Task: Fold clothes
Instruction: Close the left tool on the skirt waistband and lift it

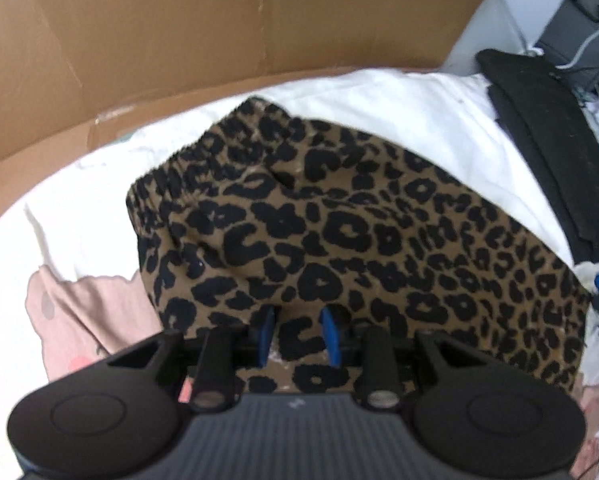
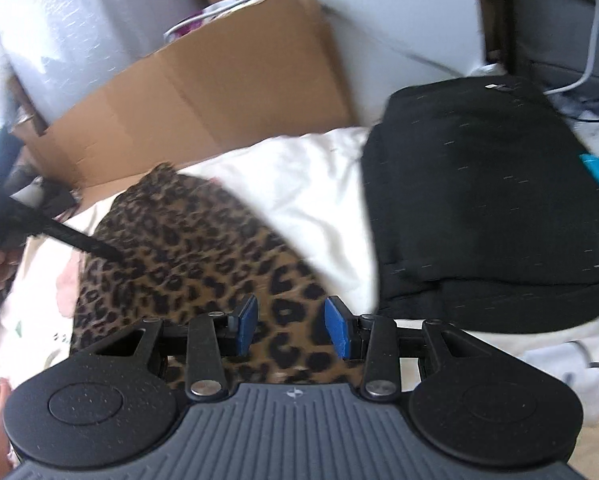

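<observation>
The left gripper pinches a fold of the leopard-print shorts between its blue pads, while the right gripper hovers over the same cloth with its jaws spread and nothing between them. The shorts lie on white bedding, their elastic waistband toward a cardboard box, with a folded black garment just beside them.

Clothes spread on the bed, box behind

The patterned garment lies on the sheet, the cardboard box behind it, a folded dark garment to its right.
</observation>
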Demonstrator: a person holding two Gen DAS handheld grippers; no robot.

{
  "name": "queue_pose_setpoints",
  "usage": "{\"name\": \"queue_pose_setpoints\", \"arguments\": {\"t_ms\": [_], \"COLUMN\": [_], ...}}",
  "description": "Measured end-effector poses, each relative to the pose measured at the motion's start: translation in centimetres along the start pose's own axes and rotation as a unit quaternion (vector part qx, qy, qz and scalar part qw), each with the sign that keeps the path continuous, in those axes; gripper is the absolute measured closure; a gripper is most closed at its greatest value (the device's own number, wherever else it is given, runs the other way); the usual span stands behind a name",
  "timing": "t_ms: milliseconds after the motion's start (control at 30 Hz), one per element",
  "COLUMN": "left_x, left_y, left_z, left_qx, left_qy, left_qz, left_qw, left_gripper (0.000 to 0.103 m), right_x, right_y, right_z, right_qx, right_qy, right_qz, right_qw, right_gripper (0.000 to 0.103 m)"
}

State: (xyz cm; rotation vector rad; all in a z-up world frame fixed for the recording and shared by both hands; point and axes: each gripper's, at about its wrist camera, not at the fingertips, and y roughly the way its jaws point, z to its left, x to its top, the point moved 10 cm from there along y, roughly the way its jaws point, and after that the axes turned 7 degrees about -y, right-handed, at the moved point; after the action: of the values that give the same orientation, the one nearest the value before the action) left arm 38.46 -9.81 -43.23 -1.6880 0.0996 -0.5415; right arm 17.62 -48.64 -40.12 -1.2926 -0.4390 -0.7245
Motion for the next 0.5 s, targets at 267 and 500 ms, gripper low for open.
{"name": "queue_pose_setpoints", "arguments": {"t_ms": [267,500], "left_x": [-1.2,1.3], "left_y": [3.4,0.7], "left_z": [0.9,-0.8], "left_qx": [0.037,0.039], "left_qy": [-0.030,-0.002], "left_qz": [0.033,0.001], "left_qw": [0.9983,0.9992], "left_gripper": [0.073,0.081], "right_x": [-3.9,-4.7], "right_y": [3.6,2.9], "right_z": [0.2,-0.9], "right_qx": [-0.015,-0.034], "right_qy": [-0.035,-0.029], "right_qz": [0.063,0.069], "right_qw": [0.997,0.997], "right_gripper": [0.064,0.074]}}
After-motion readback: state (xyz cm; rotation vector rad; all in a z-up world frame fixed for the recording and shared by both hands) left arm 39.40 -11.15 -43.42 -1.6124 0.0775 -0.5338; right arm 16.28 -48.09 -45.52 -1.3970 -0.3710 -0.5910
